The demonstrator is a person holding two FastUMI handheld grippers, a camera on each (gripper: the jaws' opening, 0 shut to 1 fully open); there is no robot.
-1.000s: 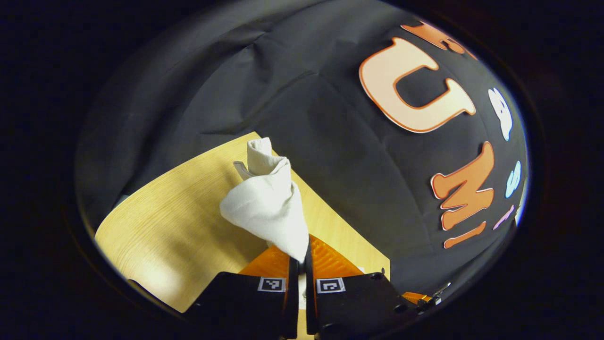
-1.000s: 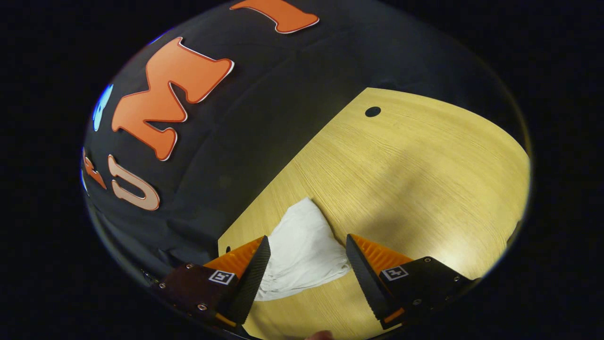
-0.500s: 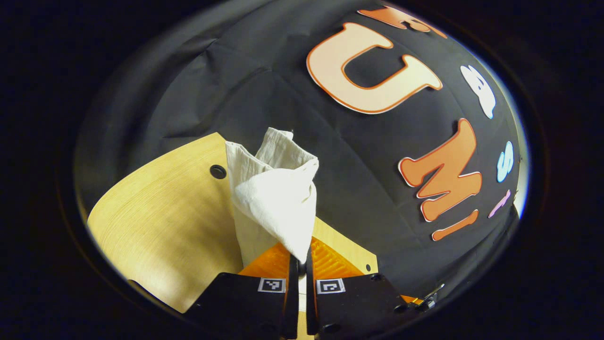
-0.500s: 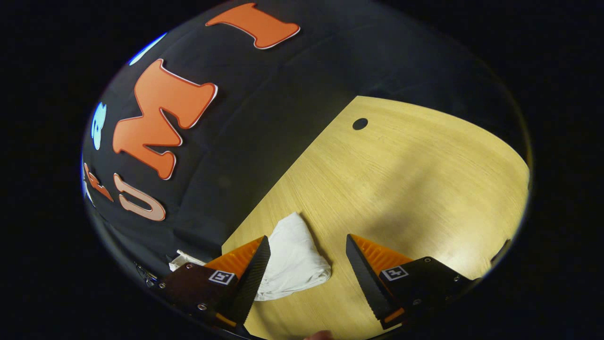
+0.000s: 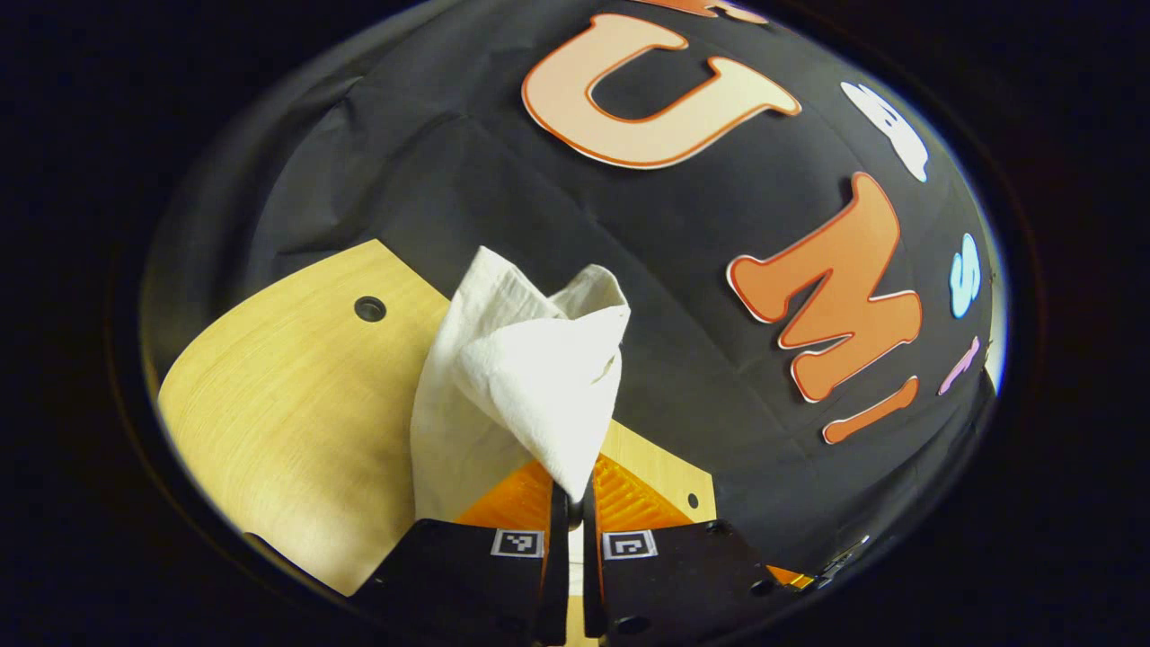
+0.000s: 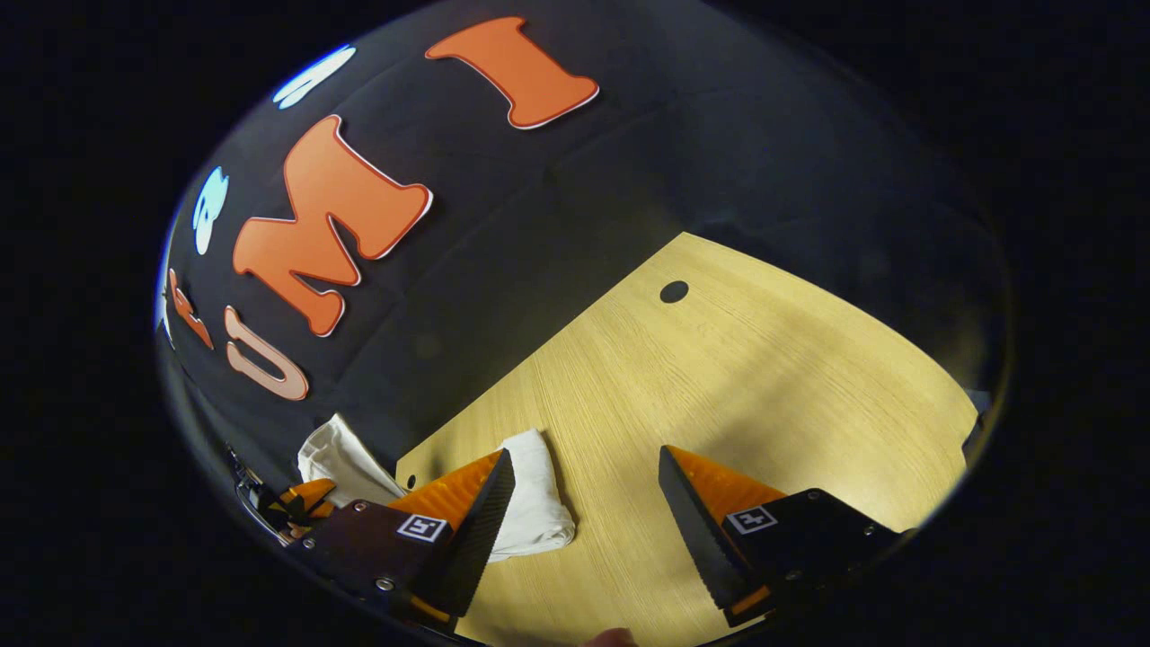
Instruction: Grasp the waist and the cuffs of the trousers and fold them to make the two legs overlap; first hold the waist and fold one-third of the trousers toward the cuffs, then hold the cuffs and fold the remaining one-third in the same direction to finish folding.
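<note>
While your left gripper [image 5: 568, 490] pinches the trousers [image 5: 530, 377], folding is barely under way.
White cloth hangs bunched above the table [image 5: 287, 404]; your right gripper [image 6: 584, 503] is spread wide beside another bunched part, gripping nothing. All folds remain.

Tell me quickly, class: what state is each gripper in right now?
Left gripper: jaws shut on the white trousers, lifted above the table.
Right gripper: jaws open, holding nothing.
</note>
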